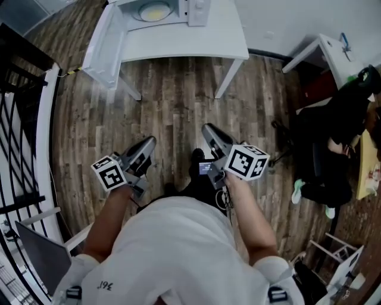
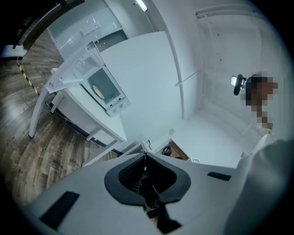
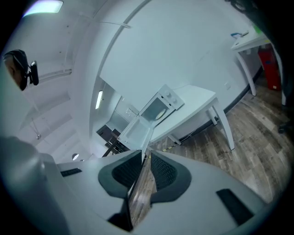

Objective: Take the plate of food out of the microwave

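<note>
Close under the head camera a white shirt point(image 1: 178, 250) is seen, the left gripper point(image 1: 149, 143) and right gripper point(image 1: 208, 130) before it. The plate of food point(image 1: 153, 11) lies flat, far ahead, in the open microwave point(image 1: 195, 12). In the left gripper view the jaws are pressed together, empty. In the right gripper view they are parted narrowly, empty. No long axis is shown by the round plate.

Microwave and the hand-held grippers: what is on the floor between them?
Nothing: the head view shows bare wood floor, then the table that the microwave stands on.
</note>
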{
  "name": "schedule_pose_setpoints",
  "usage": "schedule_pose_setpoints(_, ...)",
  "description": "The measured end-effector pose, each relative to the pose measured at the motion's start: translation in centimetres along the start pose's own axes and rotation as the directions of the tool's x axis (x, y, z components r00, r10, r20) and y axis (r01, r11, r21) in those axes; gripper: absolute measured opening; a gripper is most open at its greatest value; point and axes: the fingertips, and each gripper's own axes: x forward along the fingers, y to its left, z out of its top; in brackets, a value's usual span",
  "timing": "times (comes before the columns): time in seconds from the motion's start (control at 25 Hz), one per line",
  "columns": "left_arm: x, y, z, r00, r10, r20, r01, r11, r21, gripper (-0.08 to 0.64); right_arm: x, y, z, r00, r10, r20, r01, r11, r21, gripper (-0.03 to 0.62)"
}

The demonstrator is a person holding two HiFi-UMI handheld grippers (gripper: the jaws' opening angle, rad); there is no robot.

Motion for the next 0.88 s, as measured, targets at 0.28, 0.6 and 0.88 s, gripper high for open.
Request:
schedule_pose_setpoints(0.28, 8.8, 2.3, 4.7, 0.993, 0.093, 0.067, -0.094, 0.996, 0.006, -0.003, 3.3, -4.6, 9.2, 0.999, 0.029, -0.033, -0.030, 0.999, -0.024, 0.055)
schedule_pose_setpoints(0.6, 13.3, 5.7, 7.9, 0.951, 0.282, 0.126, -0.285, 0.959, 0.001, -0.002, 6.6, -7.6, 14.5, 0.997, 0.049, -0.064, -0.050, 0.999, -0.015, 0.055)
schedule_pose_setpoints(0.88, 16.0, 7.9, 11.7, 0.954, 0.269, 0.133, -0.271, 0.963, -0.003, -0.002, 11.9, -7.5, 16.5, 0.992, 0.069, -0.110, -0.071, 0.997, -0.022, 0.055)
